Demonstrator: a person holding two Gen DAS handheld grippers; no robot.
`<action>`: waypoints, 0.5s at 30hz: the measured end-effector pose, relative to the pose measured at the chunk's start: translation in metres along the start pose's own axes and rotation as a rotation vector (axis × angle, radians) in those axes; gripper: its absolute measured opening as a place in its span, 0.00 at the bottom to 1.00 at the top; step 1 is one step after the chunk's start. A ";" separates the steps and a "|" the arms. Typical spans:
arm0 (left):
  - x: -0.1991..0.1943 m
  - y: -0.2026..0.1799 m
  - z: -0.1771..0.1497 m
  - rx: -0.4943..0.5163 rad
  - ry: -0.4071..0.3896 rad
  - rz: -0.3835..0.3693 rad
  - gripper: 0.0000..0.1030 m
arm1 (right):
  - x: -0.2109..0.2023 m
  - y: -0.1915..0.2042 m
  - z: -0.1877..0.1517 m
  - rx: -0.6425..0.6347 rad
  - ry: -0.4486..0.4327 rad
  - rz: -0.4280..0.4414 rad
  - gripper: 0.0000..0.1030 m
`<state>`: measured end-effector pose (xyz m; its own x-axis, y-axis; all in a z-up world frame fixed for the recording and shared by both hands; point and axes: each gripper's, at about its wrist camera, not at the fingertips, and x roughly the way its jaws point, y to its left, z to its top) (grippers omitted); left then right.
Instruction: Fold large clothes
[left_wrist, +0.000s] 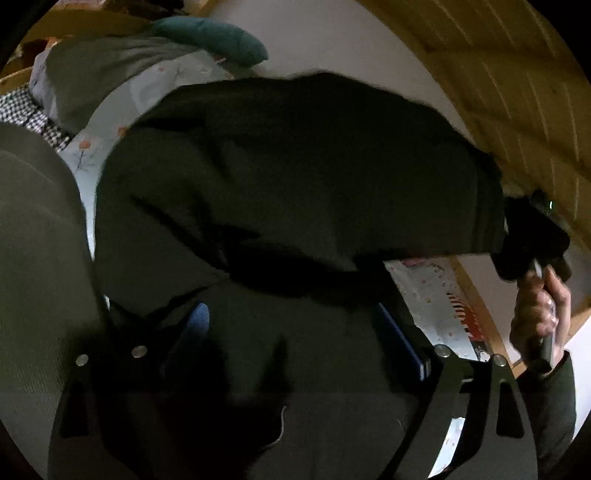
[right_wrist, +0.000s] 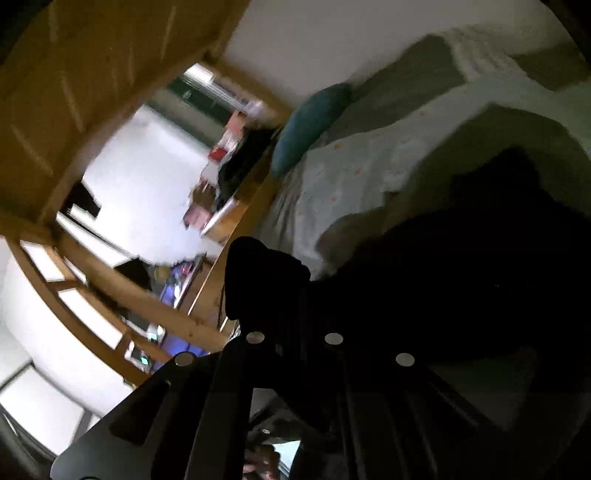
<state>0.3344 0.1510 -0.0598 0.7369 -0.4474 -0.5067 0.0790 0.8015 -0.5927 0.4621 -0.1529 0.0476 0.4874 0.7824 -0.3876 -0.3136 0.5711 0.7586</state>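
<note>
A large dark green garment hangs stretched between my two grippers above a bed. My left gripper is buried in the cloth; its blue-padded fingers close on a fold of it. My right gripper shows at the right of the left wrist view, gripping the garment's far edge, with the hand below it. In the right wrist view the garment is a dark mass over my right gripper, whose fingers are hidden by cloth.
The bed has a pale floral sheet, a teal pillow and a grey-green blanket. A wooden bunk frame curves above and beside it. A cluttered shelf stands past the bed.
</note>
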 end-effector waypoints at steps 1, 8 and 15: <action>0.002 -0.004 0.001 0.009 -0.003 0.011 0.86 | -0.005 -0.012 0.000 0.016 0.000 -0.020 0.03; -0.009 -0.036 0.026 0.078 -0.096 0.030 0.89 | -0.050 -0.097 -0.021 0.184 -0.076 -0.037 0.03; 0.025 -0.056 0.039 0.192 -0.061 0.172 0.91 | -0.074 -0.177 -0.069 0.319 -0.049 -0.106 0.04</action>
<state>0.3742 0.1105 -0.0153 0.7894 -0.2781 -0.5473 0.0707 0.9267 -0.3690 0.4252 -0.2953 -0.0941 0.5449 0.7053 -0.4534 0.0080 0.5364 0.8439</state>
